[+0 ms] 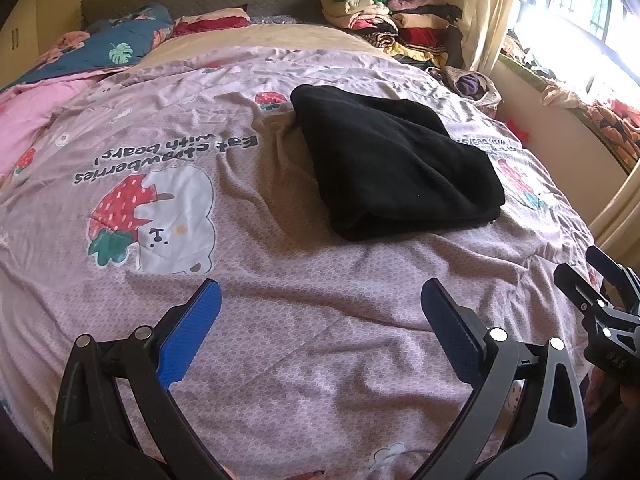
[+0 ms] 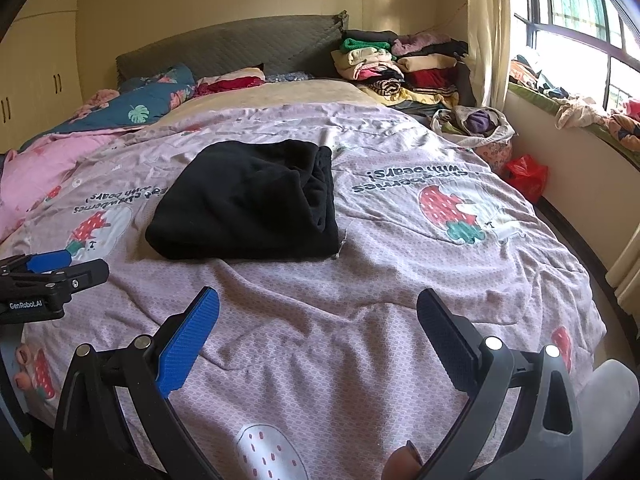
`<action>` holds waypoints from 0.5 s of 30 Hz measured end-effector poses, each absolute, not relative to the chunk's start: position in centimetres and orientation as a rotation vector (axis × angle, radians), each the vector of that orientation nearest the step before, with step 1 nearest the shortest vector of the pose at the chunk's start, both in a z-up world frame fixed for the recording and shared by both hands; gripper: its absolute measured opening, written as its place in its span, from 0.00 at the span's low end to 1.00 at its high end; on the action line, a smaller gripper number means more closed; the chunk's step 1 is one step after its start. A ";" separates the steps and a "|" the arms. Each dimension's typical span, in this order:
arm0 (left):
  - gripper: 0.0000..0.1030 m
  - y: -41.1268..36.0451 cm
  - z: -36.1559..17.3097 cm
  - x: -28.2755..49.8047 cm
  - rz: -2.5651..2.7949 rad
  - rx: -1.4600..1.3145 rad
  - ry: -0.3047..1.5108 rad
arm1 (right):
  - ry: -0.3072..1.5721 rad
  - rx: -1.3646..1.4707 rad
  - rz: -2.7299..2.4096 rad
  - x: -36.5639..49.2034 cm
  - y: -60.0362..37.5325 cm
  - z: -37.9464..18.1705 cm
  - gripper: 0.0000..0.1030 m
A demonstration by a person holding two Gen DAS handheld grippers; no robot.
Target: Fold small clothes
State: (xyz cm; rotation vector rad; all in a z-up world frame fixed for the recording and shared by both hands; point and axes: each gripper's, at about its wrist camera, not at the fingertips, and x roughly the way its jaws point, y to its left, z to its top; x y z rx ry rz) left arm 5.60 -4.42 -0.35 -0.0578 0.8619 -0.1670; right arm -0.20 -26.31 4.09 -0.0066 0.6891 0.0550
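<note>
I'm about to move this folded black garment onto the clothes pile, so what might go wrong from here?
1. The black garment is thick and loosely folded; lifting it by one edge would likely let the layers fall open.
2. The bedspread under it is wrinkled, so the open right tongs or left tongs may pinch it too.
3. The clothes pile looks tall and uneven; it may topple.

Black garment (image 1: pixel 396 164): soft, matt, fleece-like cloth, slightly fuzzy.
Bedspread (image 1: pixel 280 320): thin printed cotton-like cloth, matt, creased, with a fine repeating pattern.
Left gripper (image 1: pixel 320 292): matt black plastic frame, shiny metal pins.
Left finger pads (image 1: pixel 192 332): blue, textured, rubbery.
Right gripper (image 2: pixel 318 300): same matt black plastic, bright metal pins.
Headboard (image 2: pixel 240 46): grey quilted fabric.
Red bag (image 2: pixel 526 174): glossy plastic film.
</note>
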 end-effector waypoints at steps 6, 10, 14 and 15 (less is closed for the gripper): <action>0.91 -4.4 -0.8 5.8 -0.160 -0.057 0.879 | 0.691 -0.004 0.040 -0.3 -26.7 4.1 0.96; 0.91 -4.3 -1.1 5.9 -0.151 -0.048 0.891 | 0.690 0.015 -0.002 -0.6 -27.8 4.0 0.96; 0.91 -1.9 -1.8 6.6 -0.118 -0.079 0.910 | 0.684 0.078 -0.130 -1.9 -32.1 3.7 0.96; 0.91 -0.7 -2.0 7.0 -0.101 -0.097 0.921 | 0.685 0.102 -0.193 -2.5 -34.3 3.5 0.96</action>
